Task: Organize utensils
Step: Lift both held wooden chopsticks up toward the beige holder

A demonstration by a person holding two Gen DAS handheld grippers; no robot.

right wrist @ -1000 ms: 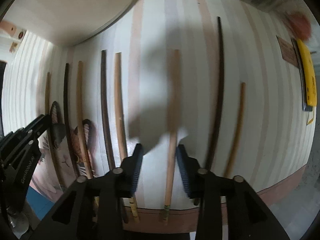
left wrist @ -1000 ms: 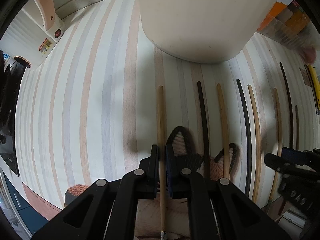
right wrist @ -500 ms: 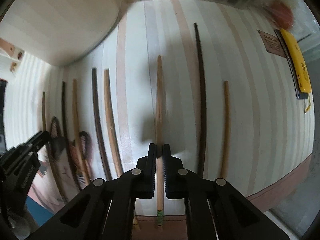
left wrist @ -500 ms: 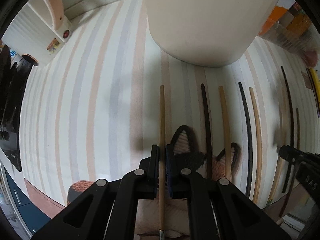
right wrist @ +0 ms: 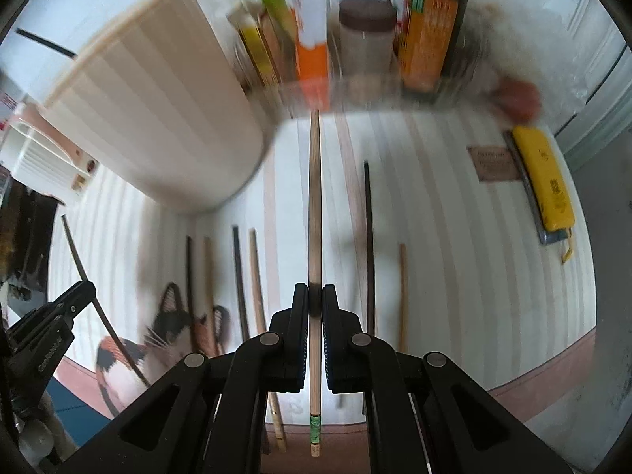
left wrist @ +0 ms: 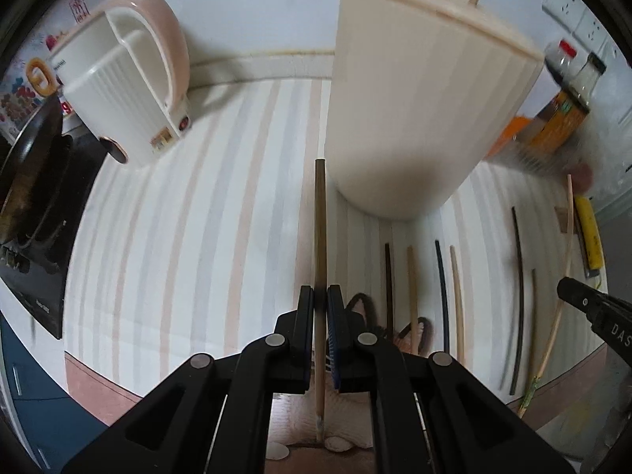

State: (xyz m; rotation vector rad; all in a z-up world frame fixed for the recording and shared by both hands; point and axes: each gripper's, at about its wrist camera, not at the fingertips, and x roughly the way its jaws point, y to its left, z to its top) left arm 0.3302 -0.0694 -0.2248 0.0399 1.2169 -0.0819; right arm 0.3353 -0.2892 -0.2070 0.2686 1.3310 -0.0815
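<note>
Your left gripper stays clamped on brown wooden chopstick. Right gripper has just clamped pale wooden chopstick. Both now lifted off striped mat; tall cream ribbed holder far ahead, likely next.

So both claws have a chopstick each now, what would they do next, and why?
Probably carry both up over the tall cream holder and drop them in. The left claw grips a brown chopstick, the right claw a paler one; two sticks already poke from the holder's top.
</note>
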